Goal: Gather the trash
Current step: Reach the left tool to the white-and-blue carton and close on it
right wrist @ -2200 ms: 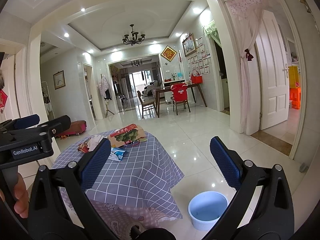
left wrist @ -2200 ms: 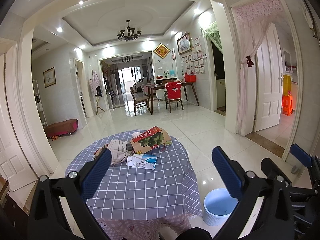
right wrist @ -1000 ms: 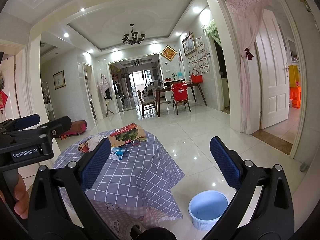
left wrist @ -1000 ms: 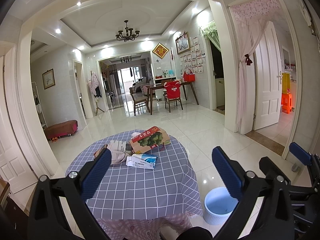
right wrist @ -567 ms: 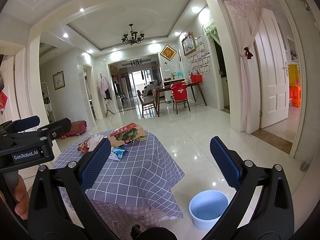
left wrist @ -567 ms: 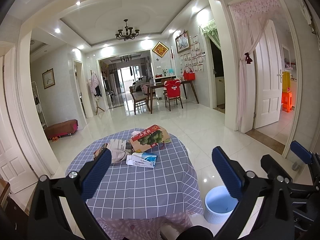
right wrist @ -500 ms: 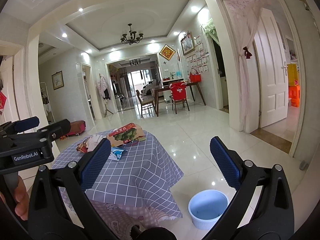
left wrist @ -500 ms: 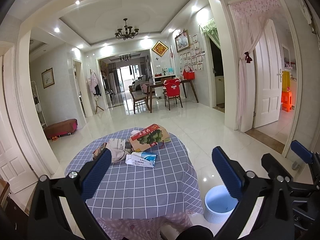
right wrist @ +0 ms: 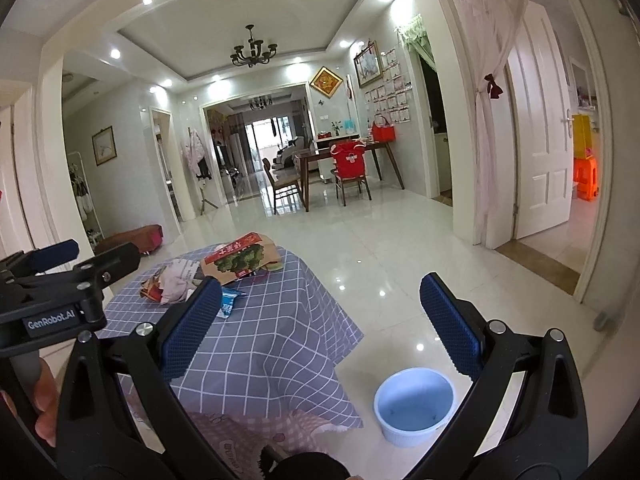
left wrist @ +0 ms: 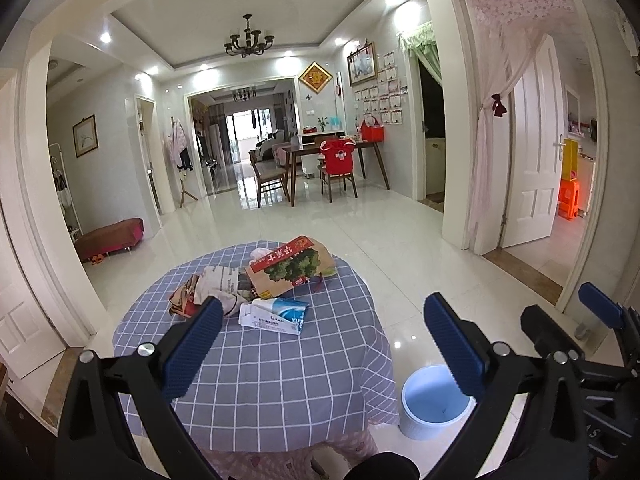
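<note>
The left gripper [left wrist: 320, 344] hangs above the near edge of the round table [left wrist: 280, 376], jaws spread wide with nothing between the blue pads [left wrist: 192, 354], and the right gripper [right wrist: 316, 332] hovers beside it in the same wide-apart, empty state, off the table's right flank; this spread, level pose reads as a ready stance, both tools aimed at the litter but well short of it. The right tool sits nearer the pail [right wrist: 414, 404], which suggests it is the one meant to drop things in, though that is only a guess. From the left wrist view the trash lies toward 12 o'clock, on the far half of the checked grey-blue cloth. Nearest is a flattened white-and-blue packet [left wrist: 274, 315], lying flat and slightly askew. Just behind it, toward 1 o'clock, a brown paper bag [left wrist: 292, 266] printed with green broccoli and a red strip of characters rests at a tilt, one end propped up, with a white tissue tuft [left wrist: 260, 254] showing past its far edge. At 11 o'clock a crumpled newspaper wad [left wrist: 218, 284] touches the bag, with a creased reddish wrapper [left wrist: 182, 302] on its left. The pail, white outside and pale blue inside, stands on the tiled floor at 4 o'clock, just beside the hanging cloth, and looks empty.
</note>
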The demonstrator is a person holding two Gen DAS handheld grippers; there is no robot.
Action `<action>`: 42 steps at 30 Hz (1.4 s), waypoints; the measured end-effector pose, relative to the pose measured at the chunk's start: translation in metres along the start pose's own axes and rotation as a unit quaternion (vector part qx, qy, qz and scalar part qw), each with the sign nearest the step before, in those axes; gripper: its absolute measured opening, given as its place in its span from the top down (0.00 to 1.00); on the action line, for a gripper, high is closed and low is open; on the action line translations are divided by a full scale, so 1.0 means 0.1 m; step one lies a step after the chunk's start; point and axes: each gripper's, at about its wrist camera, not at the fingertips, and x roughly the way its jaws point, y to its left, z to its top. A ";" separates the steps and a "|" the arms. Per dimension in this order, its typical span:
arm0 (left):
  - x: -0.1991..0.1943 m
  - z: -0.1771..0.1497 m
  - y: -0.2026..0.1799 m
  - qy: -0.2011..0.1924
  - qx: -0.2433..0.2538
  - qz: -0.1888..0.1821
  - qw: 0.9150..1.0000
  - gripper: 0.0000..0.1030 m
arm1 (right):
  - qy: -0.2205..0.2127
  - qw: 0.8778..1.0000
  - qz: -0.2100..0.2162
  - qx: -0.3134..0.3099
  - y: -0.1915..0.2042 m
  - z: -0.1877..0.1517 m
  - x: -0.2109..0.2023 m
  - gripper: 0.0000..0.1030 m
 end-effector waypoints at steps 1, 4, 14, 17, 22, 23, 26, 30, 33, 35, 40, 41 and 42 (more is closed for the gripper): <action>0.03 0.01 0.02 0.002 0.000 -0.001 1.000 0.04 | 0.001 1.000 0.000 0.002 0.00 0.02 0.02 0.06; 0.14 0.11 0.04 0.009 0.003 0.000 1.000 0.04 | 0.014 1.000 0.011 0.011 0.01 0.08 0.16 0.06; 0.85 0.11 0.47 0.078 -0.021 0.008 0.997 0.04 | 0.081 0.996 0.027 -0.020 0.38 0.08 0.97 0.06; 1.14 0.00 0.75 0.109 -0.034 0.026 0.993 0.04 | 0.111 0.993 0.037 -0.030 0.56 0.00 1.29 0.06; 1.59 -0.25 1.36 0.158 -0.084 0.025 0.984 0.04 | 0.156 0.985 0.059 -0.041 0.87 -0.18 1.82 0.06; 1.67 -0.30 1.46 0.165 -0.094 0.020 0.982 0.04 | 0.165 0.983 0.063 -0.041 0.93 -0.21 1.92 0.06; 1.88 -0.40 1.68 0.185 -0.113 0.002 0.976 0.04 | 0.190 0.978 0.074 -0.040 1.07 -0.33 2.23 0.06; 2.11 -0.50 1.81 0.201 -0.131 -0.016 0.971 0.05 | 0.212 0.973 0.079 -0.053 1.21 -0.46 2.55 0.06; 2.30 -0.54 1.82 0.222 -0.160 -0.048 0.961 0.05 | 0.214 0.973 0.068 -0.044 1.20 -0.49 2.68 0.06; 2.44 -0.54 1.77 0.234 -0.182 -0.067 0.953 0.05 | 0.212 0.975 0.053 -0.035 1.13 -0.50 2.74 0.06; 2.81 -0.51 1.51 0.266 -0.216 -0.093 0.935 0.05 | 0.214 0.976 0.028 -0.010 0.85 -0.51 2.86 0.06; 2.89 -0.50 1.44 0.271 -0.221 -0.096 0.932 0.05 | 0.214 0.976 0.023 -0.008 0.80 -0.52 2.88 0.06; 2.96 -0.50 1.38 0.277 -0.222 -0.094 0.930 0.05 | 0.215 0.976 0.020 -0.004 0.74 -0.53 2.90 0.06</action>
